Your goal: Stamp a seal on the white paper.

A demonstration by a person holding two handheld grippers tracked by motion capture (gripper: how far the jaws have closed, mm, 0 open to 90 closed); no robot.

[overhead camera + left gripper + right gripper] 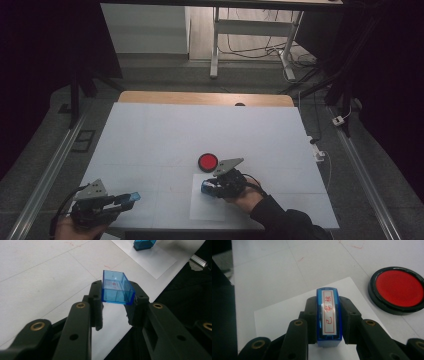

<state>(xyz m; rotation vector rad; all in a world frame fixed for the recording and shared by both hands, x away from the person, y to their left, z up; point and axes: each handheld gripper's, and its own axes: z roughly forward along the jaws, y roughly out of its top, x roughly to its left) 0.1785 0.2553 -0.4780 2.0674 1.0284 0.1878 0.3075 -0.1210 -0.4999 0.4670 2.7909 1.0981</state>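
Right gripper view: stamp (329,315) is clamped by right gripper (327,312) over paper (277,315), lower centre; ink pad (399,290) right. Cap (116,288) is clamped by left gripper (115,300).

White bench top (150,140) with faint grid lines and a few red pen marks; bare wood strip (205,98) along its far edge, small dark object (240,104) sitting there. Aluminium rails (45,175) run along both sides on grey floor (170,75). Behind: white-legged desk frame (215,45) with loose cables (250,50) under it, white cabinet (145,30) to the left. White plug adapter (339,120) on the floor, right of the bench. Surroundings dark.
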